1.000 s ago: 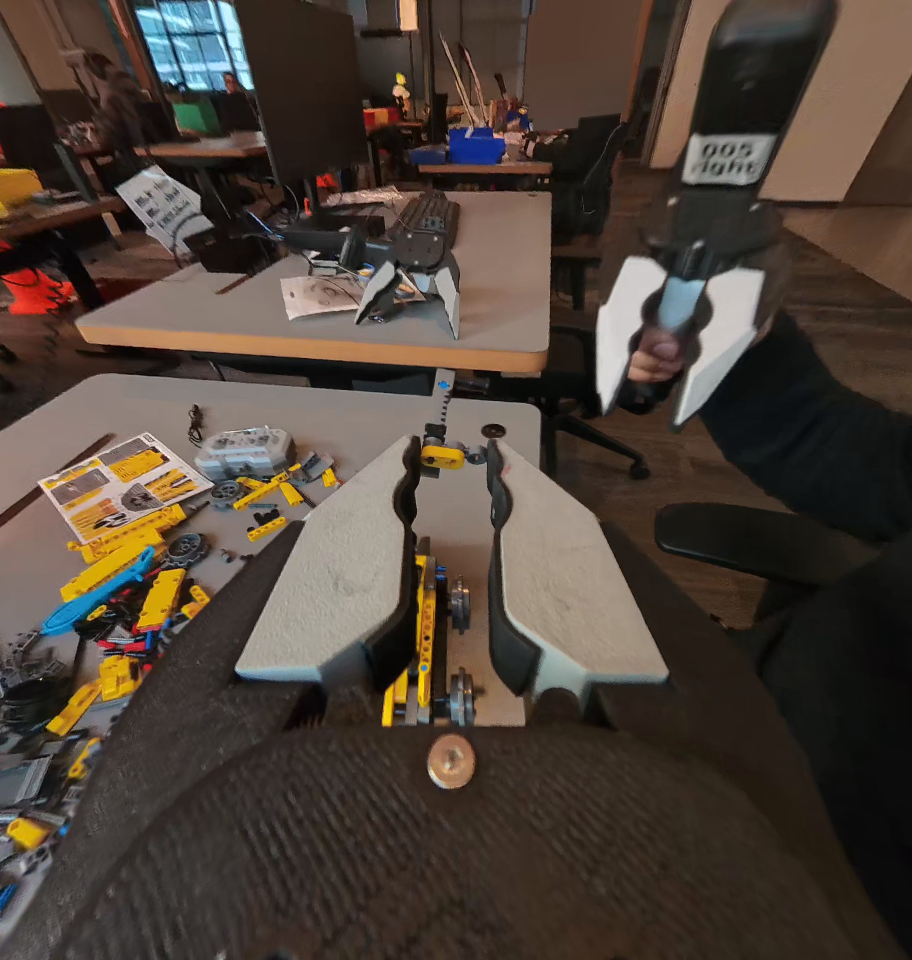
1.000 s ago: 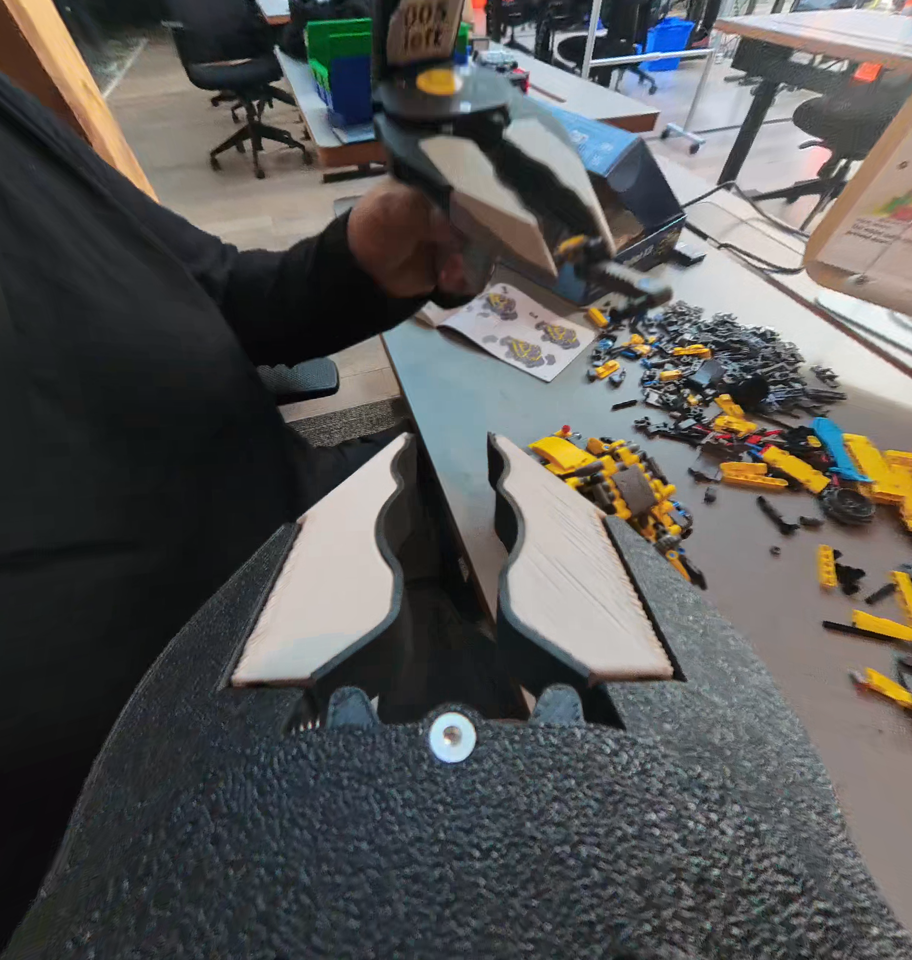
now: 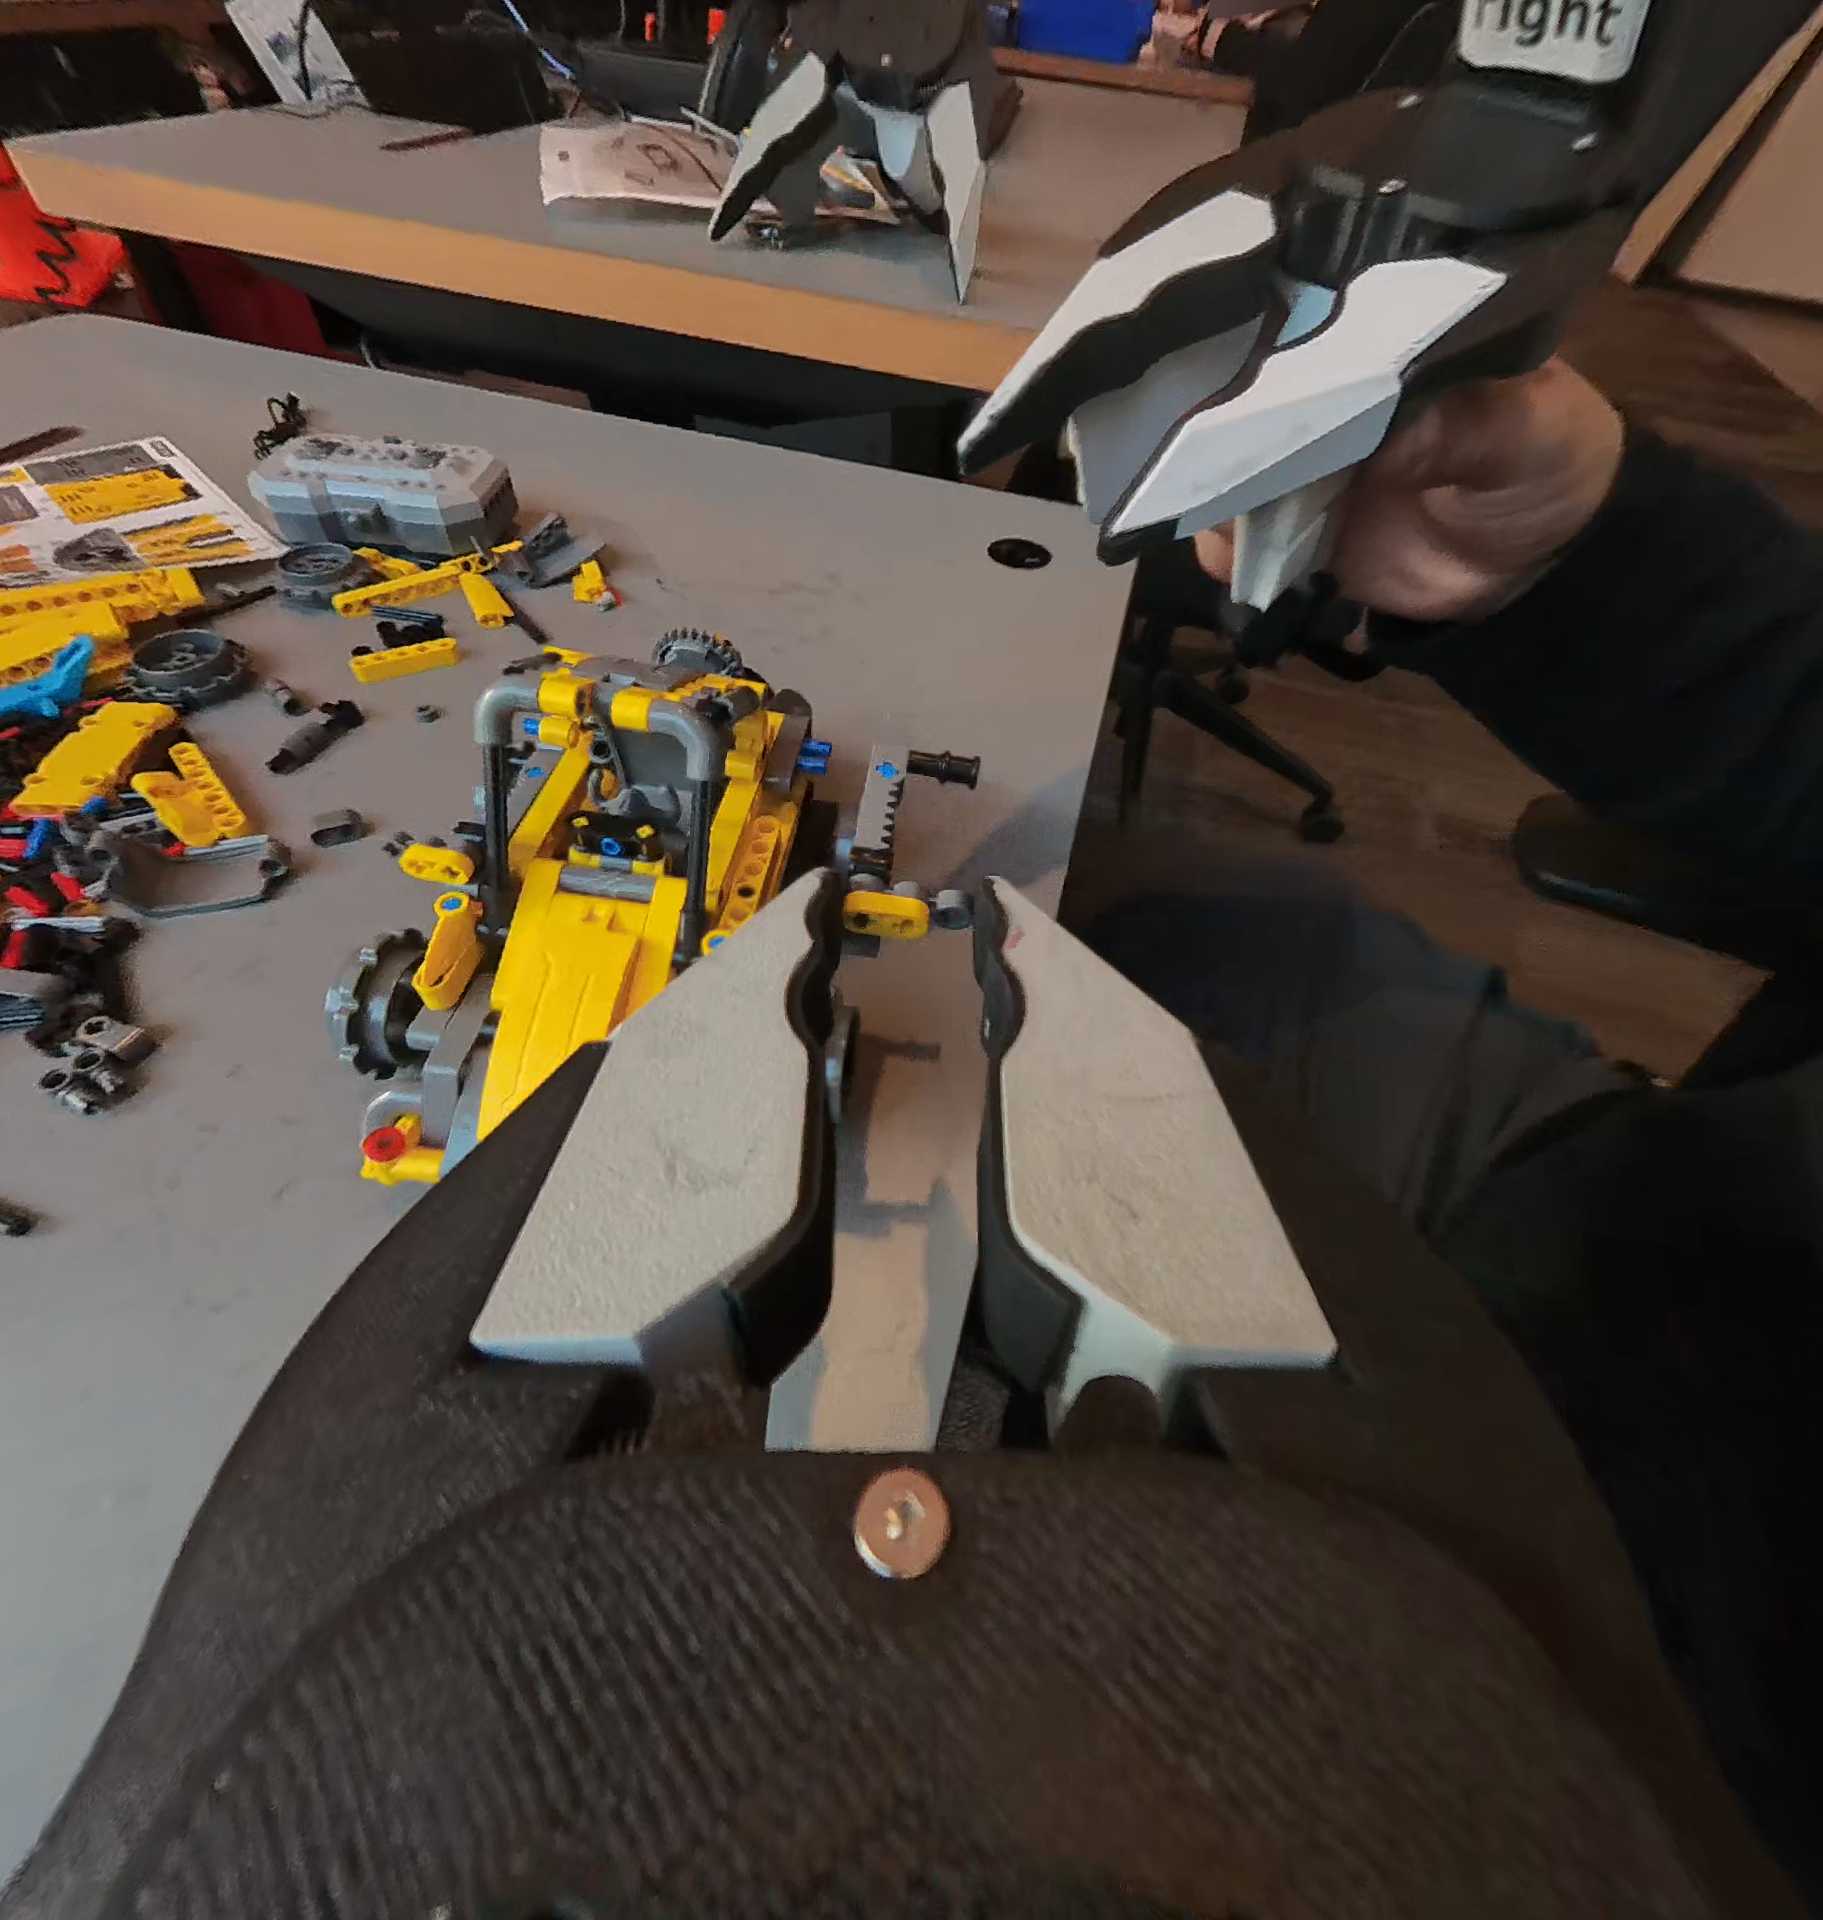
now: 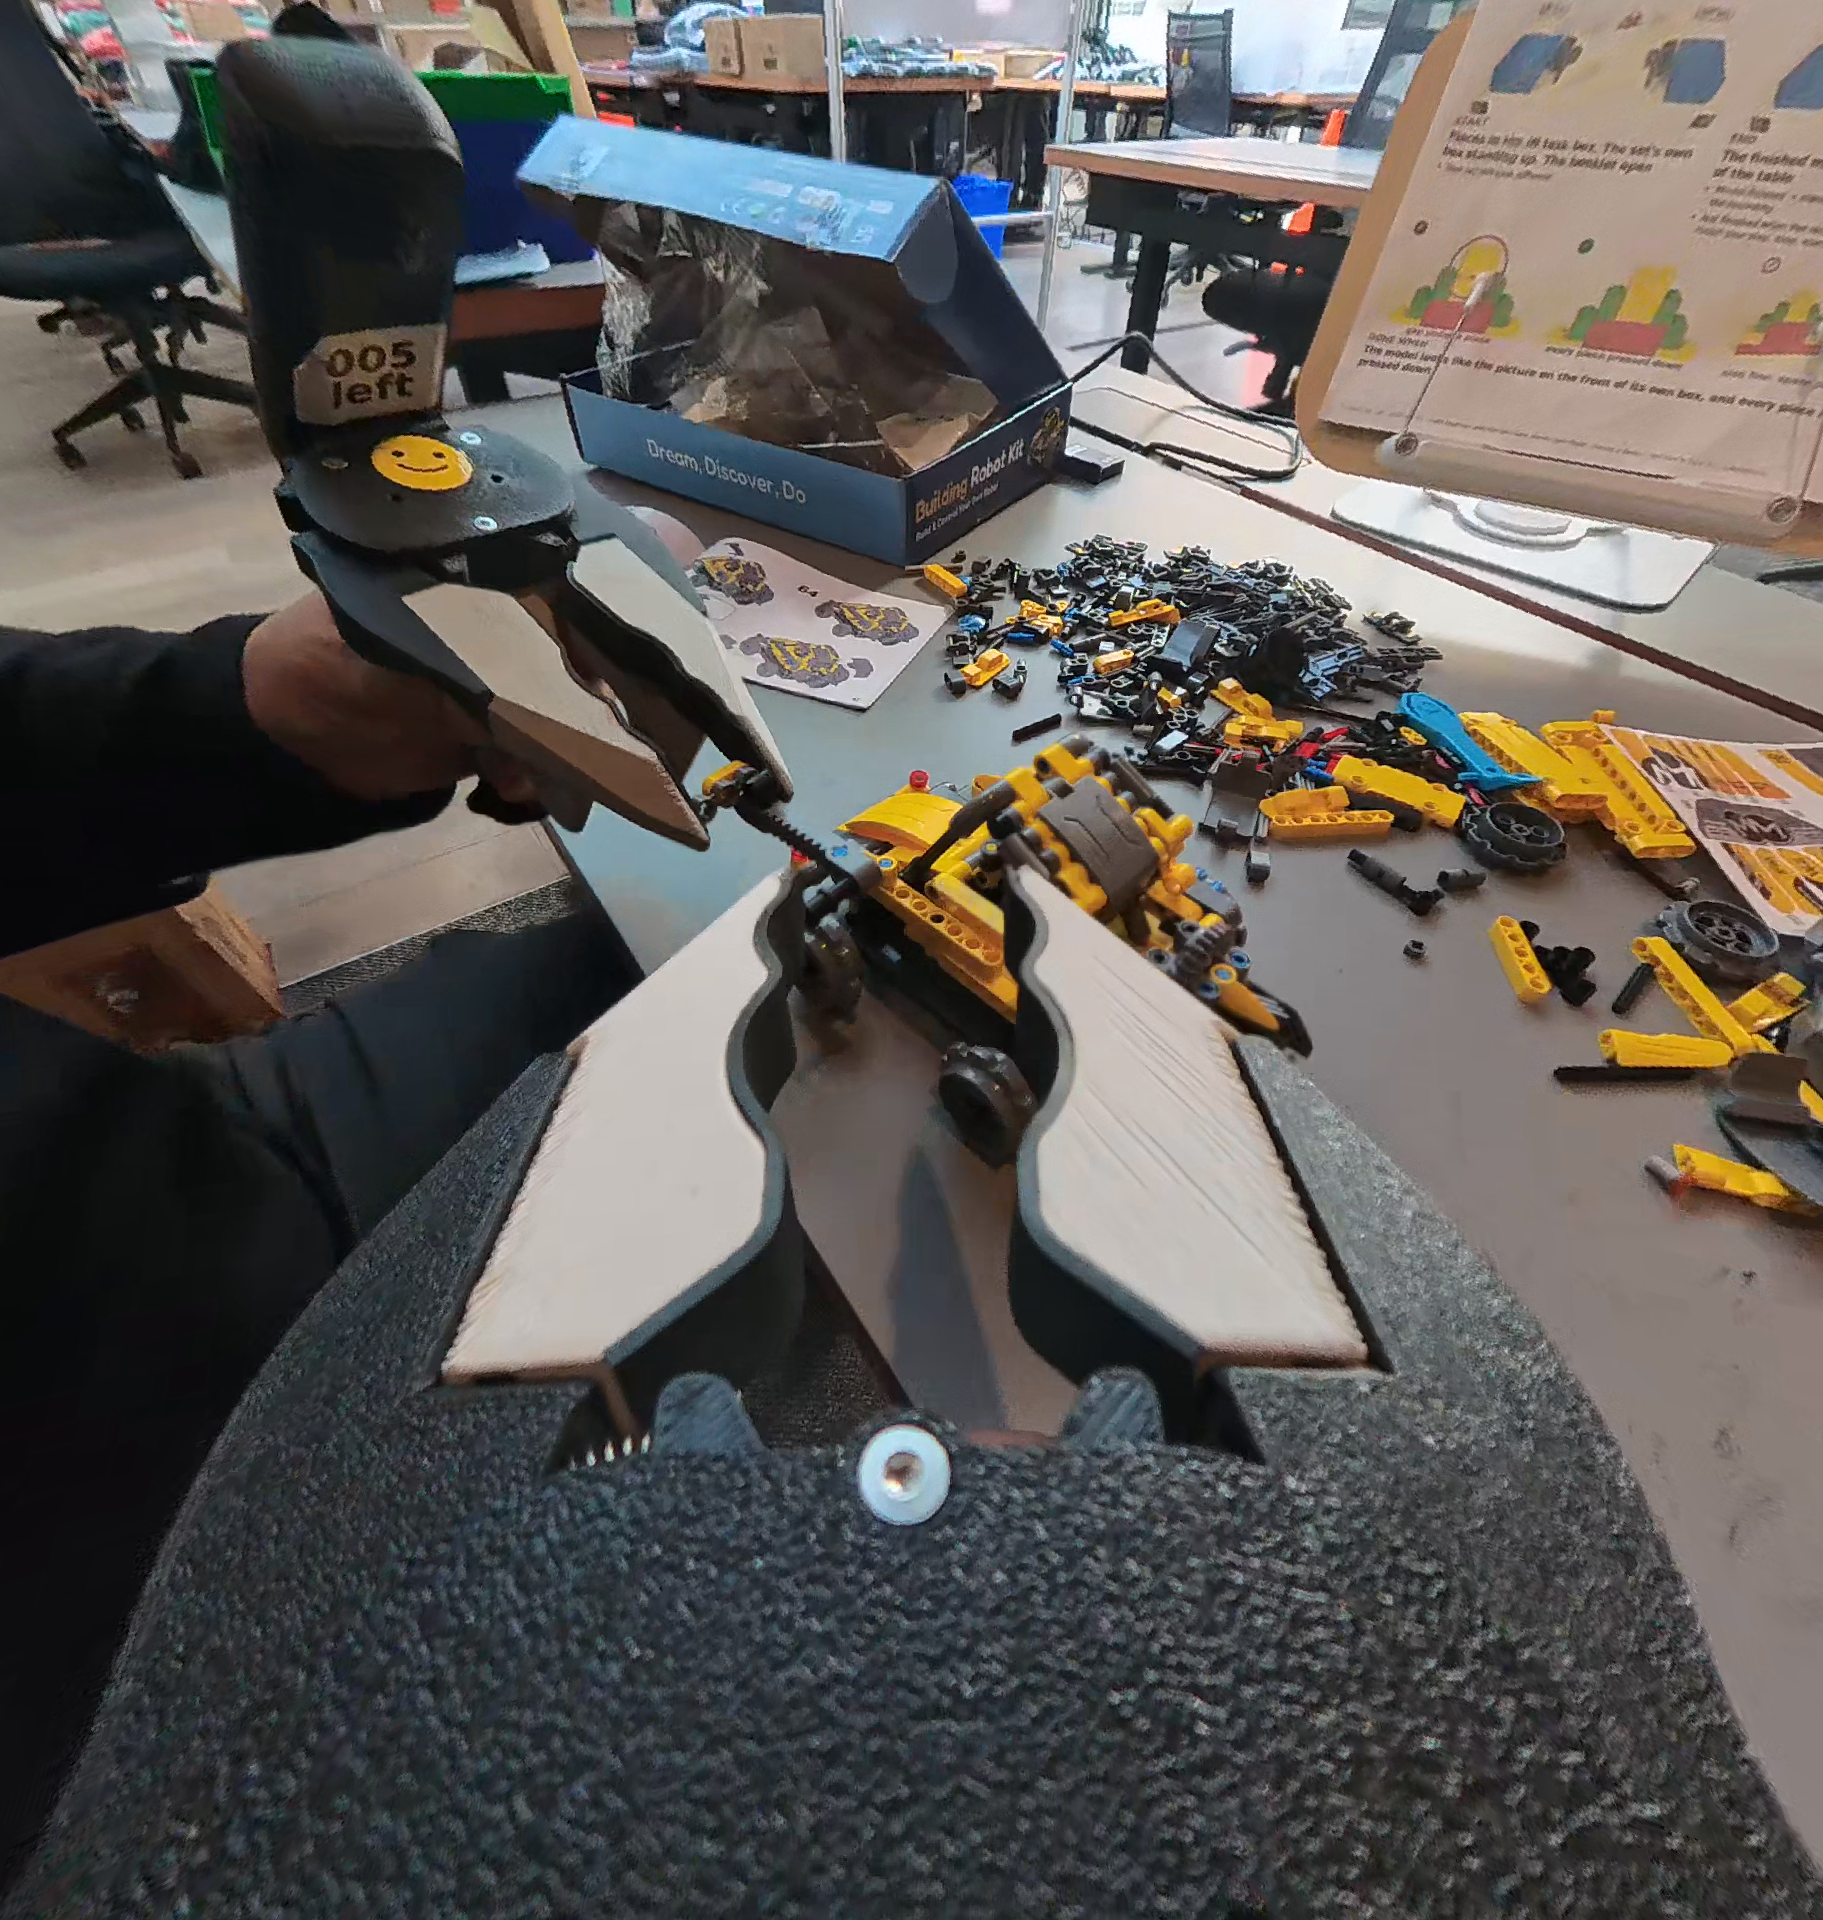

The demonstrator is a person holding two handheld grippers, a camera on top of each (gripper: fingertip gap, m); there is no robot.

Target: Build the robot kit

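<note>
Item: toothed rack piece (image 3: 876, 821), one, grey with a yellow connector and a black pin. It is pinched at its yellow end between the tips of the left gripper (image 3: 907, 899), whose jaws are narrowed onto it, near the right edge of the grey table (image 3: 834, 582).

Adjoining: yellow model vehicle (image 3: 595, 883), one, part-built, standing on the table just left of the rack piece. In the right wrist view the rack's far end reaches the model's frame; whether it touches cannot be told.

Right gripper (image 4: 896, 883): jaws apart, holding nothing, above the model's near end with one black wheel (image 4: 980, 1101) showing between its fingers. The left wrist view shows it in the air past the table edge, gripped by a hand (image 3: 1458, 520).

Surroundings:
- grey battery box (image 3: 382, 494), one
- grey wheel hubs, two (image 3: 315, 566) (image 3: 188, 665)
- blue curved part (image 3: 29, 691), one
- pile of loose parts (image 4: 1198, 623), yellow and black, too many to count
- printed leaflets, two (image 4: 813, 634) (image 4: 1769, 810)
- blue carton (image 4: 813, 312), one, lid open
- sheet on a stand (image 4: 1613, 260), one
- spare gripper (image 3: 855, 135), one, on the far table (image 3: 471, 239)
</note>
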